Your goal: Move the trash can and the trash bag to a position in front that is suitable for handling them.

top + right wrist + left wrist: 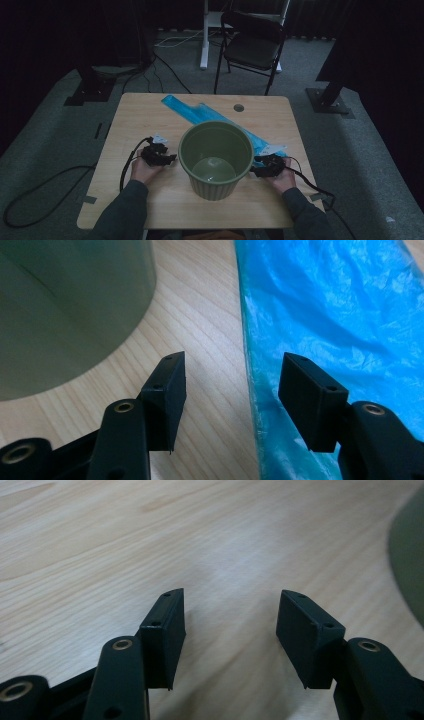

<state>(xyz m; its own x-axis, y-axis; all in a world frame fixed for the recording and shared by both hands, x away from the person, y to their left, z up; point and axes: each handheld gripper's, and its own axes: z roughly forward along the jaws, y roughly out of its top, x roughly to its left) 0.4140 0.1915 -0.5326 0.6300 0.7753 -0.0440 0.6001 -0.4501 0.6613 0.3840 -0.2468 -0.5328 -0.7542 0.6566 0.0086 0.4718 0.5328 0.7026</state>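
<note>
A green bin [215,158] stands upright at the middle of the tabletop [135,115]. A blue bag [200,114] lies flat behind it, running from 11 o'clock to 3 o'clock of the bin. The left hand-held gripper [170,159] rests at the bin's 9 o'clock, jaws apart over bare wood. The right hand-held gripper [255,170] sits at 3 o'clock, jaws apart, at the bag's edge.

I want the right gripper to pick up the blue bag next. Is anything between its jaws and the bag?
Nothing visible. The right gripper is open just above the wooden table, the blue plastic bag straight ahead; the green bucket stands off to one side.
</note>
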